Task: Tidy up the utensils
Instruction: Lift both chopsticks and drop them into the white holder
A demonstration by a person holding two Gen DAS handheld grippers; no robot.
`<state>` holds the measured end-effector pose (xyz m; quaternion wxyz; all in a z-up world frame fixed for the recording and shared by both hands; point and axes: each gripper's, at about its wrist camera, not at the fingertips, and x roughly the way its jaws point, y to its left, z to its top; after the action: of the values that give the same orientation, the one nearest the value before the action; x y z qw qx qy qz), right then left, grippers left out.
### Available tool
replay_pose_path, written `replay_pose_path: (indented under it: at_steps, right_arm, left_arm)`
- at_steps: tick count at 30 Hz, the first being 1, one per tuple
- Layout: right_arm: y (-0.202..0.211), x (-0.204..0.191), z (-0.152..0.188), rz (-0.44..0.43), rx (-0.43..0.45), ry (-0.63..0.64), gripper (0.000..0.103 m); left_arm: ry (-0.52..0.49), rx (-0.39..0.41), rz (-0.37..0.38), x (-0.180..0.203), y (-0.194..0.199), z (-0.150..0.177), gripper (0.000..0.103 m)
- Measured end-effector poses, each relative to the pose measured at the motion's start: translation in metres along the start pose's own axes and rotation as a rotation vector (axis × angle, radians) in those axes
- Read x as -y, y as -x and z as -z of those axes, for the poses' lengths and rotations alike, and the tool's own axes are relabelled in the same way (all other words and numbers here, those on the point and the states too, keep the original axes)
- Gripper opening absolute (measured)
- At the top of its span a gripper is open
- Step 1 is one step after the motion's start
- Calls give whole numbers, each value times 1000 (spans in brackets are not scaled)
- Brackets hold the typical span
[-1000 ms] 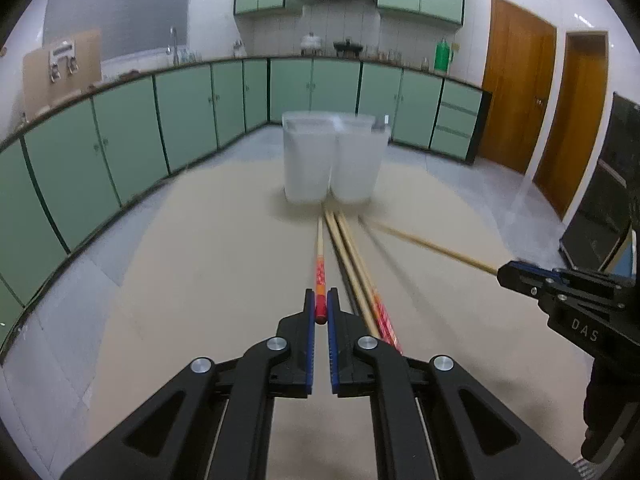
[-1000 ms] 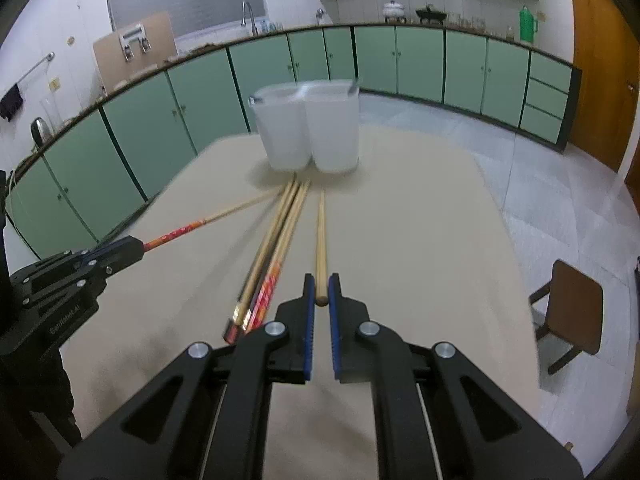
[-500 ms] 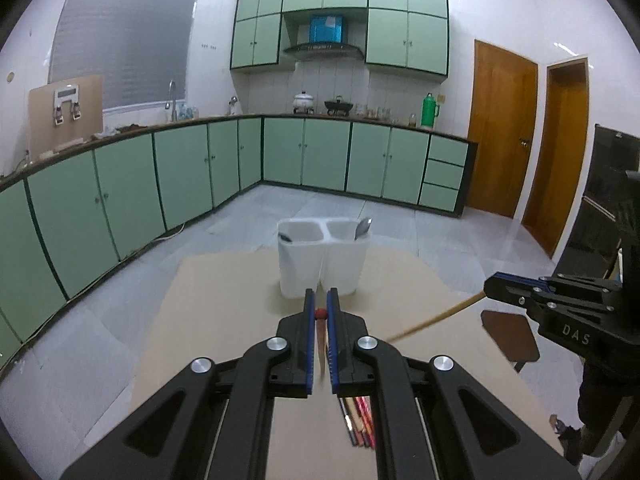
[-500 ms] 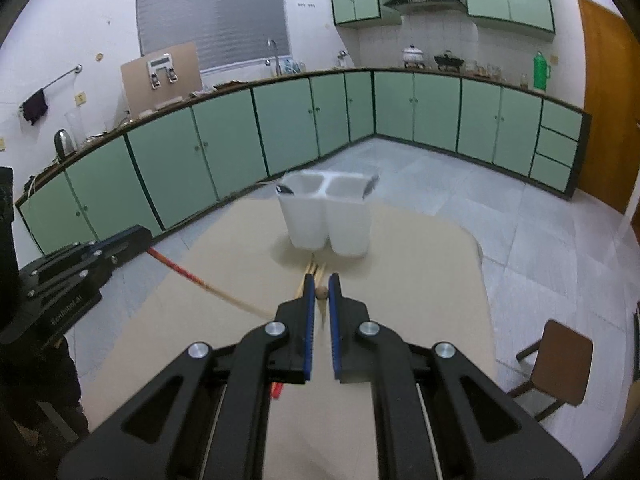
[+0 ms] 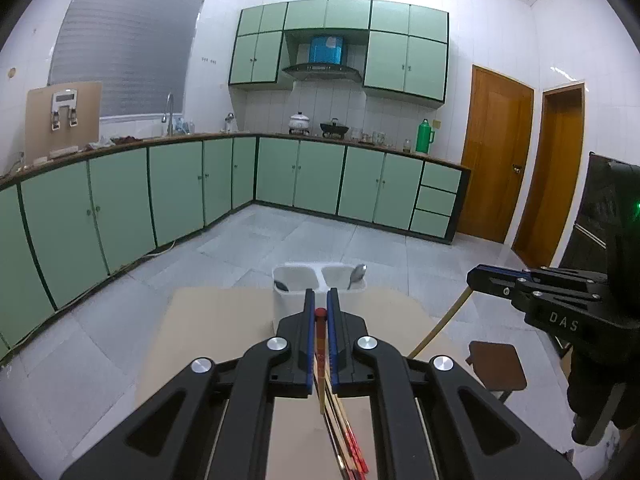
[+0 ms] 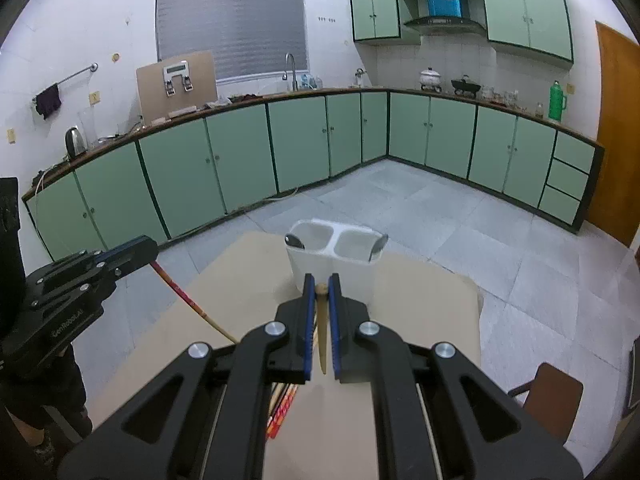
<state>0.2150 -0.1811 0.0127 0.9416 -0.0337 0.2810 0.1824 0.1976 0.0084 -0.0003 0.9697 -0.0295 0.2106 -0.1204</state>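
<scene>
The desk (image 6: pixel 432 312) carries the white two-cup holder (image 6: pixel 334 266) at its far end. Each claw, left (image 5: pixel 320 314) and right (image 6: pixel 321 290), is clamped on one chopstick; tip both upright before lowering into one cup.

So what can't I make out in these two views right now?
- Chopstick lower ends: hidden under the left gripper and right gripper.
- Spoon bowls: inside the holder, behind its wall.
- Loose chopsticks: count unclear, fingers cover most.
</scene>
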Motion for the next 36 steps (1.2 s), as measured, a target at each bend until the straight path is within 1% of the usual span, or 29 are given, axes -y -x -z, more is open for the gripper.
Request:
replay_pose_path:
  at_steps: [5,9,12,16,19,23,25,27,29,31,34,35,36]
  right_arm:
    - [0,8,-29,-22,41,-3,6]
    - [-5,17,-58,-18,79,-4,6]
    - [-11,31,-84,-21,111,-27,6]
    - [-29,48,-117,13,139,-33,6]
    - [-48,58,-129,19,132,-42,6]
    - [-79,65,-126,39,98,-36,6]
    - [-96,65,-120,41,75,-38,6]
    - [-114,66,-110,36,44,-45,6]
    - [-127,64,-100,37,21,-47,6]
    - [-139,64,-89,30,-9,-46,6]
    - [-150,60,-78,29,-44,-44,8]
    - [-151,60,-77,34,-44,-43,11]
    - [-150,60,-75,36,-46,-44,13]
  left_arm:
    - [-6,38,13,-6,-3,-24,6]
    - [-28,86,-3,-7,-10,-46,6]
    - [-44,131,-18,-7,-23,-70,6]
    - [-60,181,-43,-7,-47,-97,6]
    - [-56,203,-49,-6,-71,-110,6]
    - [-57,221,-51,-5,-105,-114,6]
    - [-65,206,-53,-4,-126,-108,6]
    - [-68,180,-50,-4,-144,-99,6]
    - [-65,130,-37,-6,-164,-89,6]
    - [-58,92,-44,-10,-177,-81,6]
    - [-51,48,-50,-17,-186,-69,7]
    - [-53,42,-49,-18,-186,-66,9]
    - [-54,38,-51,-20,-184,-64,12]
